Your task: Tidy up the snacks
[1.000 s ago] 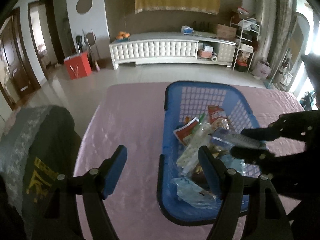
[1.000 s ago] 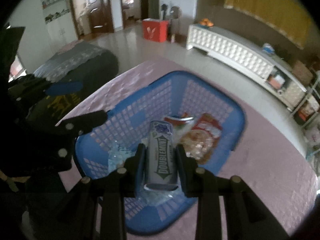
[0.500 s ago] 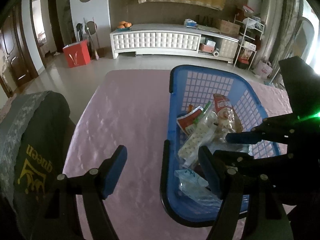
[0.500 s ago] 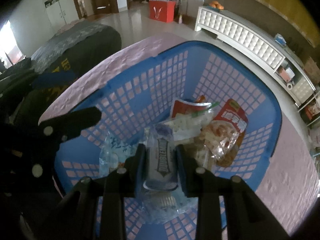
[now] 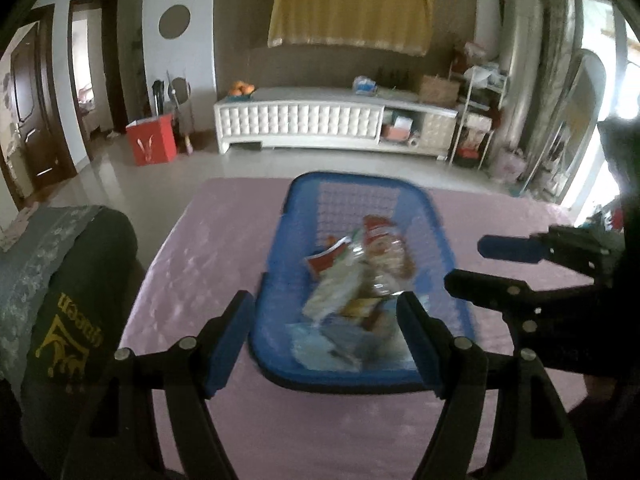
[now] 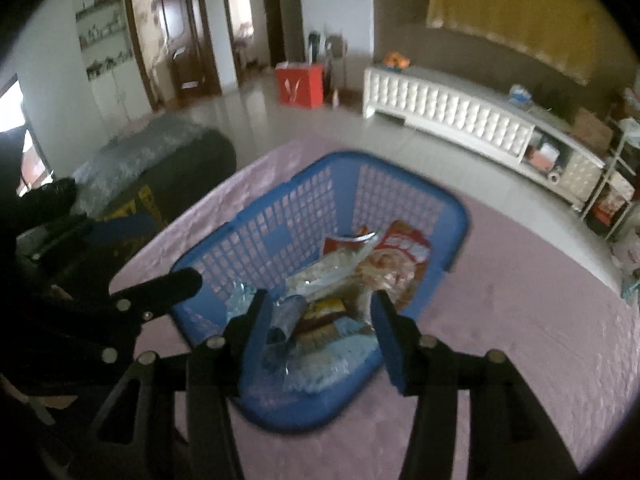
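A blue plastic basket (image 5: 356, 178) (image 6: 304, 216) stands on the pink tablecloth (image 5: 320, 420) and holds several snack packets. Among them is a red-and-white bag (image 5: 384, 240) (image 6: 400, 256). A silvery gum pack (image 6: 286, 314) lies loose among them, just beyond my right gripper's left finger. My right gripper (image 6: 322, 336) (image 5: 492, 268) hovers over the basket's near end. Its jaws are opening and its pads press on nothing. My left gripper (image 5: 324, 340) (image 6: 148, 256) hangs open and empty above the basket's near rim.
A dark padded seat back with yellow "queen" lettering (image 5: 68, 300) (image 6: 160, 160) stands at the table's left edge. Beyond the table are a tiled floor, a red box (image 5: 152, 142) and a long white cabinet (image 5: 300, 124).
The right gripper let go of the gum pack, which now lies in the basket, and its jaws widened. Both grippers drew back and up from the basket.
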The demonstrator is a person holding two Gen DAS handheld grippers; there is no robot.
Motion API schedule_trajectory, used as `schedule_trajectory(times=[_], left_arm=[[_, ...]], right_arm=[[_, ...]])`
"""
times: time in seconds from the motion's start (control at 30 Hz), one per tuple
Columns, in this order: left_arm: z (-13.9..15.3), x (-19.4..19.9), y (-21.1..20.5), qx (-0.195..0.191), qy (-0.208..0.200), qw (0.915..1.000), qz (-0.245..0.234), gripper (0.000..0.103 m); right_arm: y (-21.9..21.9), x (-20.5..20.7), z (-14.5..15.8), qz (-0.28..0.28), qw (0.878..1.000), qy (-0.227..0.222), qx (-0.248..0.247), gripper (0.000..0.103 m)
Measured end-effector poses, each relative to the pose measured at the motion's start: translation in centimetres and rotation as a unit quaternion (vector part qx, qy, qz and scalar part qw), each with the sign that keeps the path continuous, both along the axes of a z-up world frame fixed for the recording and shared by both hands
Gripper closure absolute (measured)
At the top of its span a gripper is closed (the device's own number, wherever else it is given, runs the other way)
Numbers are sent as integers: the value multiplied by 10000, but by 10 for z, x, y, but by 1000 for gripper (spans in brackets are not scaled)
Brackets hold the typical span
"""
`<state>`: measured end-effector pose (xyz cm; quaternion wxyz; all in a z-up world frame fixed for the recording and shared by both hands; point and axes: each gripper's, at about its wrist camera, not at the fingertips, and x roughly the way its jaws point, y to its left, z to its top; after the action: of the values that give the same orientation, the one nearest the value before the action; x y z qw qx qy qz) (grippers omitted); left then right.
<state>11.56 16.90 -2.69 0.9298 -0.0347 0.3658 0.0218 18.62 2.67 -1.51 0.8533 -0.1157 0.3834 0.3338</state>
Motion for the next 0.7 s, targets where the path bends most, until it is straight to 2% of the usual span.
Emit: schedule_trajectory(times=[0.17, 0.37, 0.47, 0.5, 0.53, 0.57, 0.6, 0.7], left_arm=[[18, -28, -31, 42, -342, 9994, -31, 31], [37, -62, -60, -34, -853, 9961, -203, 31], [42, -74, -75, 51, -957, 9946, -398, 31], [43, -79, -81, 108, -1013, 9939, -430, 31], [44, -82, -84, 123, -1058, 9932, -473, 31], [46, -86, -89, 98, -1104, 9923, -545, 28], [48, -90, -93, 78, -1154, 9916, -584, 18], [54, -104, -103, 129, -1273, 9898, -623, 13]], right_arm=[[-51, -34, 15, -878, 9948, -460, 218, 47], [-93, -68, 22, -1550, 9859, -623, -54, 47], [-118, -83, 29, -1858, 9807, -591, 123, 47], [-124, -87, 32, -1911, 9796, -593, 202, 44], [-131, -93, 35, -1953, 9784, -619, 276, 34], [-139, -99, 38, -2020, 9764, -675, 348, 27], [-144, -104, 40, -2046, 9753, -722, 406, 18], [-150, -119, 47, -2120, 9713, -987, 441, 1]])
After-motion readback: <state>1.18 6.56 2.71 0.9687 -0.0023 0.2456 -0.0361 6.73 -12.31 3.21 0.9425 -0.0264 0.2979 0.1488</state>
